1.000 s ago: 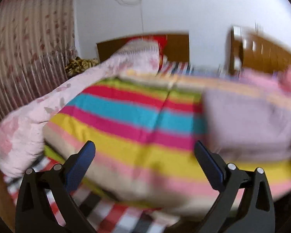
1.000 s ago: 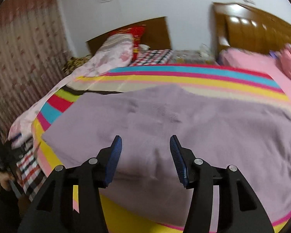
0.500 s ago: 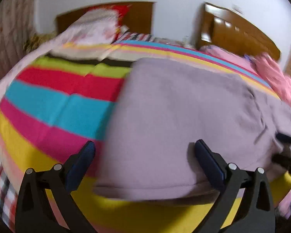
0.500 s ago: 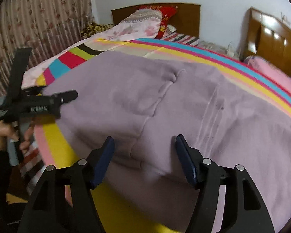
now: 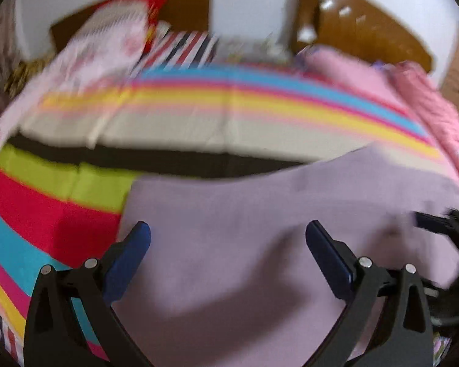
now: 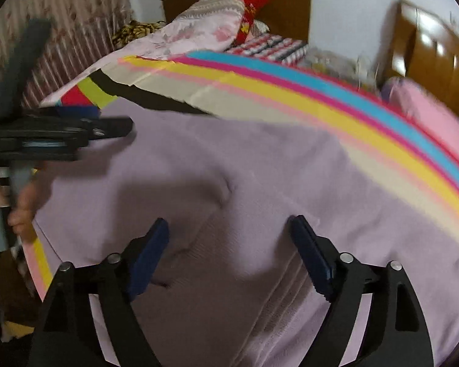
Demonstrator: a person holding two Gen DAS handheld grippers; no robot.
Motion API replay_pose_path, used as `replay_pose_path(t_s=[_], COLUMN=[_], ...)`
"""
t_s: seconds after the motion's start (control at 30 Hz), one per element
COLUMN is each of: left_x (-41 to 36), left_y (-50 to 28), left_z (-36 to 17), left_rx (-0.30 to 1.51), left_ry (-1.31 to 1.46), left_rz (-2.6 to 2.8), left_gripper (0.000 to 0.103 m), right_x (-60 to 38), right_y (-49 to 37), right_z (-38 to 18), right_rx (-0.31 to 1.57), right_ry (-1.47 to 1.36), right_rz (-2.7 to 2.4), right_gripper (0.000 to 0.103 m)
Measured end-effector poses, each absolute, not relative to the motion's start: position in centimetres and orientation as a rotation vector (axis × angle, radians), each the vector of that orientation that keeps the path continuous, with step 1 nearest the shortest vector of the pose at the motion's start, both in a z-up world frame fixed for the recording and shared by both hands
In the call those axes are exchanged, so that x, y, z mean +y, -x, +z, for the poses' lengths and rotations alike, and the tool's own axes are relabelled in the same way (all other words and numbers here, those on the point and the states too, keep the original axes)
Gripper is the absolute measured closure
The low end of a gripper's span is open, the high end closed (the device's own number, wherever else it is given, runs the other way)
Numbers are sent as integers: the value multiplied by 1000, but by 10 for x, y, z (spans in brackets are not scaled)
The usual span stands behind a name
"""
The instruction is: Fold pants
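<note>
— Swinging across from striped bedding onto lilac pants point(image 5: 260, 229), spread flat on bed point(image 6: 336, 116); left gripper point(image 5: 228, 238) jaws wide apart; right gripper point(image 6: 229, 238) jaws just been opening, empty.
— Probably lining up a grasp; needing an edge between jaws.

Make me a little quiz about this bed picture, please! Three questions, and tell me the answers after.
1. True or false: the purple pants are lying spread out on the striped blanket.
2. Pick one. The right gripper is: A) pinching the pants, B) open above the pants with nothing between its fingers, C) holding a pillow.
3. Fill in the word: in the left wrist view, the left gripper hovers over the pants with its fingers wide ____.

Key
1. True.
2. B. The fingers have just been opening, and only the flat cloth shows below them.
3. Open (apart).
</note>
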State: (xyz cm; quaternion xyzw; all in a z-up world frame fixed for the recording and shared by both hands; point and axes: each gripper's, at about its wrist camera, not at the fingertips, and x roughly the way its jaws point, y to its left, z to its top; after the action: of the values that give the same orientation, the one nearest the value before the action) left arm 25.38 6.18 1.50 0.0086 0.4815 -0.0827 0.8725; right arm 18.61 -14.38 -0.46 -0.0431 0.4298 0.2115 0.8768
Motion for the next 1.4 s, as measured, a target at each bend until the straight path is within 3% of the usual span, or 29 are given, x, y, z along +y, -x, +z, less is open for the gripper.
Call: replay_pose_path(t_s=[0.2, 0.37, 0.63, 0.7, 1.4], left_x=[61, 70, 62, 62, 62], left_y=[-244, -242, -254, -253, -250], left_z=[9, 6, 1, 2, 4], left_rx=[967, 938, 935, 933, 919], left_ry=[-29, 2, -61, -63, -94], left_rz=[-166, -180, -138, -134, -96], left_gripper=[2, 2, 1, 1, 1], right_x=[-139, -160, -219, -237, -285], right_y=[-181, -182, -109, -92, -33], right_z=[-6, 1, -5, -8, -16], right_rx=[881, 916, 941, 905, 820], right_ry=[130, -27, 138, 68, -28], right_rz=[446, 467, 152, 164, 173], right_gripper=[17, 17, 14, 11, 11])
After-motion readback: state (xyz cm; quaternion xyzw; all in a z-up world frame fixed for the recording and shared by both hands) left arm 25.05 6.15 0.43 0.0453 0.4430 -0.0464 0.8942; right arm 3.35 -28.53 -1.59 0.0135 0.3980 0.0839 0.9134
